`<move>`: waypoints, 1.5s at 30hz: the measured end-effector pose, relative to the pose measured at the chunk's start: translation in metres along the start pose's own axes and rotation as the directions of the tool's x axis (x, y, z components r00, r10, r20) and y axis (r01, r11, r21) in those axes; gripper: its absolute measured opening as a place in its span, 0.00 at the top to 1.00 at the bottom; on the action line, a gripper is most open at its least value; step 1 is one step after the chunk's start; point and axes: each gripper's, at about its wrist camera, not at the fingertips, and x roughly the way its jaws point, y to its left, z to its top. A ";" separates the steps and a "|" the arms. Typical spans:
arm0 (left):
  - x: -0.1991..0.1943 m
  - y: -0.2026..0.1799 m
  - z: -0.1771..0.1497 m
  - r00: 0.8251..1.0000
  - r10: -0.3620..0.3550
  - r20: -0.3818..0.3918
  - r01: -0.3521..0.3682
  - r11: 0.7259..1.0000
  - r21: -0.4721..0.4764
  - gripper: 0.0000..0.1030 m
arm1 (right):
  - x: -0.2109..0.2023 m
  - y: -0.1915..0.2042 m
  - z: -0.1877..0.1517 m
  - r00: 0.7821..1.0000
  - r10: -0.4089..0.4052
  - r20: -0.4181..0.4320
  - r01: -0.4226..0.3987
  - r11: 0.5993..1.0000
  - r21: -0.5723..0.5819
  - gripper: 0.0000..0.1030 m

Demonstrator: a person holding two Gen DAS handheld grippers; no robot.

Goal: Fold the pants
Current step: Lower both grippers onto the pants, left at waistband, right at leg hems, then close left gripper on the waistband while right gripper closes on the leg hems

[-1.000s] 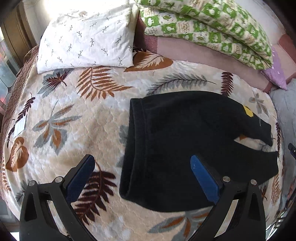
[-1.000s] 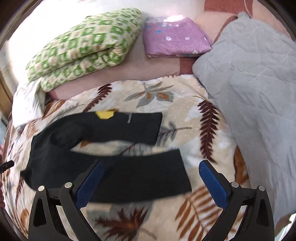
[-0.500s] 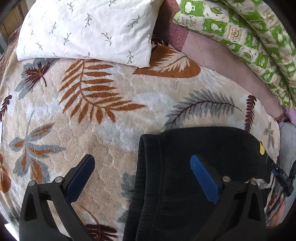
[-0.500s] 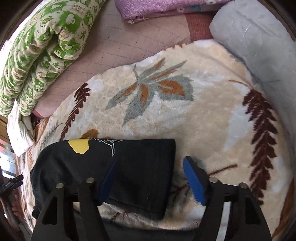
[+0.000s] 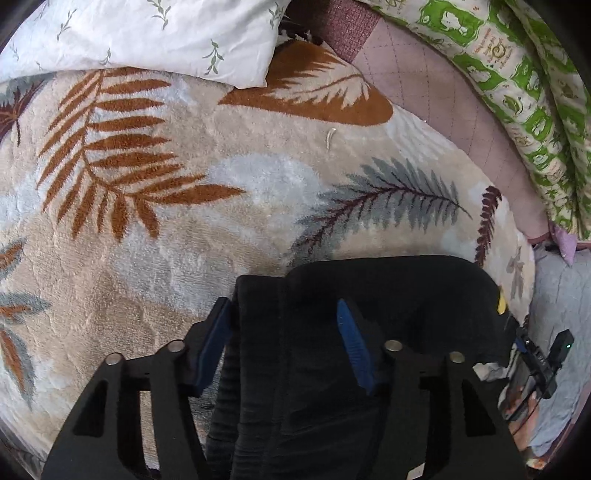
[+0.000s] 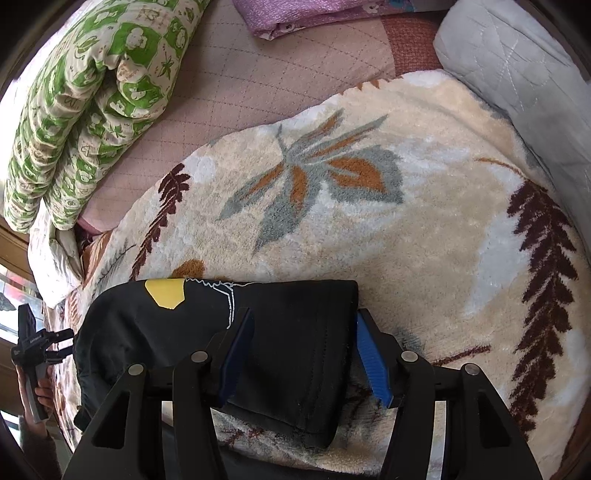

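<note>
Black pants [image 5: 406,295] lie flat on a leaf-patterned blanket [image 5: 147,221]. In the left wrist view my left gripper [image 5: 282,314] straddles the far corner of the waistband, its blue pads on either side of the thick edge, partly closed. In the right wrist view my right gripper [image 6: 303,321] straddles the hem end of the far leg [image 6: 295,350], with a pad on each side of the cloth, partly closed. A yellow patch [image 6: 166,291] and white print mark that leg. The near leg is mostly hidden under the gripper.
A white leaf-print pillow [image 5: 147,33] and a green patterned quilt [image 5: 517,92] lie at the head of the bed. A purple folded cloth [image 6: 314,14] and a grey quilt [image 6: 517,74] sit to the right. The other gripper shows at each view's edge [image 5: 535,365].
Both grippers dropped down and forward onto the pants and narrowed from wide open: the left around the waistband corner, the right around the far leg's hem.
</note>
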 end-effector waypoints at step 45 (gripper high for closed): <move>-0.107 -0.029 -0.134 0.769 0.245 0.590 -0.363 0.928 0.088 0.77 | -0.101 0.037 -0.055 0.912 -0.112 0.394 0.275 0.880 -0.387 0.97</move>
